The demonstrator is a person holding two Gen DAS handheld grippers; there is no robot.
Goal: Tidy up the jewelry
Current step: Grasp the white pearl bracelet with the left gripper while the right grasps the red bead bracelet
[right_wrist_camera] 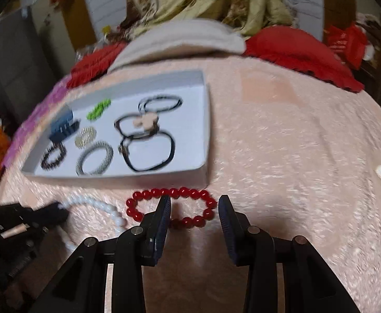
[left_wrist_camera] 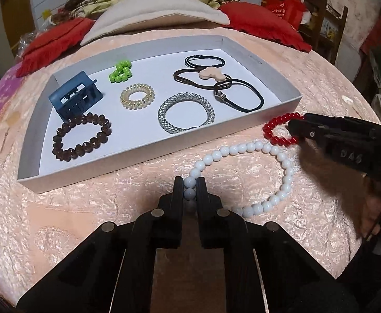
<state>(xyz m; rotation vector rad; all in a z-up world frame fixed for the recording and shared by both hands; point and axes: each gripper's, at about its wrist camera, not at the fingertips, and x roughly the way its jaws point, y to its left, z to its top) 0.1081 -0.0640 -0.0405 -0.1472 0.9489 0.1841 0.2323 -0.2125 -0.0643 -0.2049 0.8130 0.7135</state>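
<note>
A white bead necklace (left_wrist_camera: 245,150) lies on the pink cloth in front of a white tray (left_wrist_camera: 276,109). My left gripper (left_wrist_camera: 189,186) is shut on the necklace's near beads. A red bead bracelet (right_wrist_camera: 172,203) lies just beyond the tray's near right corner. My right gripper (right_wrist_camera: 194,203) is open over it, left finger inside the loop, right finger outside. It shows in the left wrist view (left_wrist_camera: 293,127) at the bracelet (left_wrist_camera: 275,127). The necklace (right_wrist_camera: 96,206) and left gripper (right_wrist_camera: 57,212) show in the right wrist view.
The tray (right_wrist_camera: 206,135) holds a blue claw clip (left_wrist_camera: 75,96), green beads (left_wrist_camera: 121,71), a spiral hair tie (left_wrist_camera: 137,96), a silver bracelet (left_wrist_camera: 186,113), a brown bead bracelet (left_wrist_camera: 82,137) and black hair ties (left_wrist_camera: 238,91). Red cushions (left_wrist_camera: 263,24) lie behind.
</note>
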